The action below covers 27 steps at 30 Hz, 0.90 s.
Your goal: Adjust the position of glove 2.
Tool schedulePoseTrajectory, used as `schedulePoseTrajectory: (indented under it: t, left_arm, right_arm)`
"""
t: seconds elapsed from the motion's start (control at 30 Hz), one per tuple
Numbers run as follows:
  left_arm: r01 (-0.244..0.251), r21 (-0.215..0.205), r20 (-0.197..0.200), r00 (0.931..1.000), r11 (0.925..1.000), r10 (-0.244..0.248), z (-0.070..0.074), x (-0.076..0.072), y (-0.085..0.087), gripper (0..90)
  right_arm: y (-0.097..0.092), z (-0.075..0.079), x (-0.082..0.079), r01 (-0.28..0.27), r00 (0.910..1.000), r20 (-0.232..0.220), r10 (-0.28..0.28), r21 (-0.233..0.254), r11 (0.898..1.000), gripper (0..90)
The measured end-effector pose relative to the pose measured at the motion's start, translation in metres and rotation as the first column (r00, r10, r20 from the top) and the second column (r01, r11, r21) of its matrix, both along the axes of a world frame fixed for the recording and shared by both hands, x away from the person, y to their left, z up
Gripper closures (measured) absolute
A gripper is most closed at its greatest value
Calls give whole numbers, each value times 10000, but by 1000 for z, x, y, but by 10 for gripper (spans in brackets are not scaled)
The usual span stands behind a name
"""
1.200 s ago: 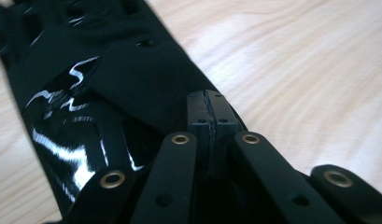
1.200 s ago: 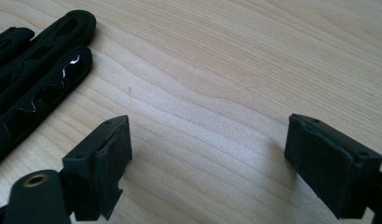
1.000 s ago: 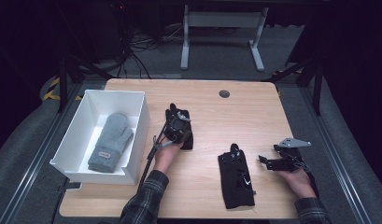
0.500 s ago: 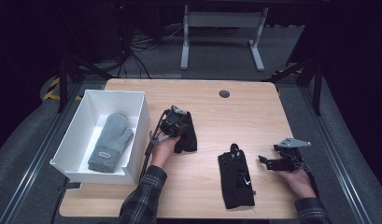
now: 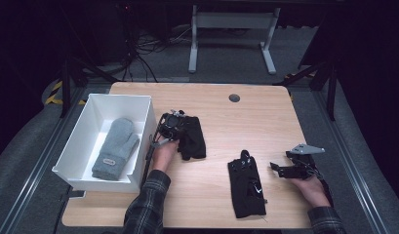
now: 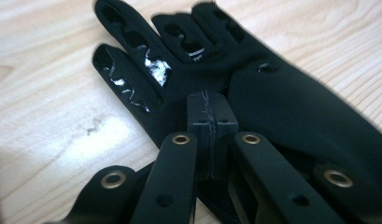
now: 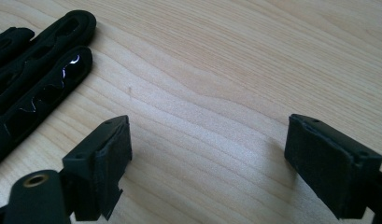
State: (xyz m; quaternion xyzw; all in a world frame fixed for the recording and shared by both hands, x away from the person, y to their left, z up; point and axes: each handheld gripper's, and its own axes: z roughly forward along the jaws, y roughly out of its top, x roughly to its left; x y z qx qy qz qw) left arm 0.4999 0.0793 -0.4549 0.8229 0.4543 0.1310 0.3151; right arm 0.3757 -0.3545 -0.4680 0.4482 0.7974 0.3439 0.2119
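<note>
A black glove [image 5: 193,139] lies left of the table's middle. My left gripper [image 5: 181,128] is on its near left part, pads pressed together on the palm fabric [image 6: 282,107]. The left gripper [image 6: 211,100] is shut on it, and the glove's fingers with silver print point away. A second black glove [image 5: 246,187] lies flat toward the front right. My right gripper [image 5: 274,167] rests just right of it, low over the wood. In the right gripper view the right gripper [image 7: 207,144] stands open over bare table, with that glove's fingers [image 7: 34,88] at the left.
A white box [image 5: 119,96] stands at the table's left edge with a grey mitten [image 5: 116,146] lying in it. A round cable hole [image 5: 234,98] sits near the far edge. The wooden table [image 5: 255,126] lies bare between the gloves and beyond them.
My left hand and gripper have shifted left toward the white box, and the black glove has come along a little. The right hand has stayed where it was.
</note>
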Motion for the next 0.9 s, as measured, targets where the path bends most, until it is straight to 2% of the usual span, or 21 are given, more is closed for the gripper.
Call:
schedulePoseTrajectory:
  t: [0.07, 0.2, 0.4, 0.6, 0.8, 0.9]
  left_arm:
    - [73, -151, 119, 9999, 9999, -71, -2, -3, 0, 900]
    - [515, -48, 72, 9986, 9987, -515, -1, -10, -6, 900]
    - [1363, -78, 17, 9907, 9906, -1363, -1, -24, -15, 900]
    - [2180, -116, -117, 9759, 9759, -2181, 0, -43, -22, 900]
    - [2935, -223, -260, 9554, 9557, -2940, 0, -61, -25, 900]
    - [3213, -407, -378, 9457, 9461, -3228, -1, -69, -25, 900]
  right_arm:
    - [0, 0, 0, -3, 10000, 0, 3, 1, 10000, 151]
    - [0, 0, 0, -1, 10000, -5, 1, 2, 10000, 151]
    - [0, 0, 0, -12, 10000, -8, 12, 19, 10000, 151]
    - [0, 0, 0, -10, 10000, -9, 10, 18, 10000, 151]
    - [0, 0, 0, -1, 10000, -16, 1, 19, 10000, 151]
    - [0, 0, 0, 8, 10000, -17, -8, 20, 10000, 151]
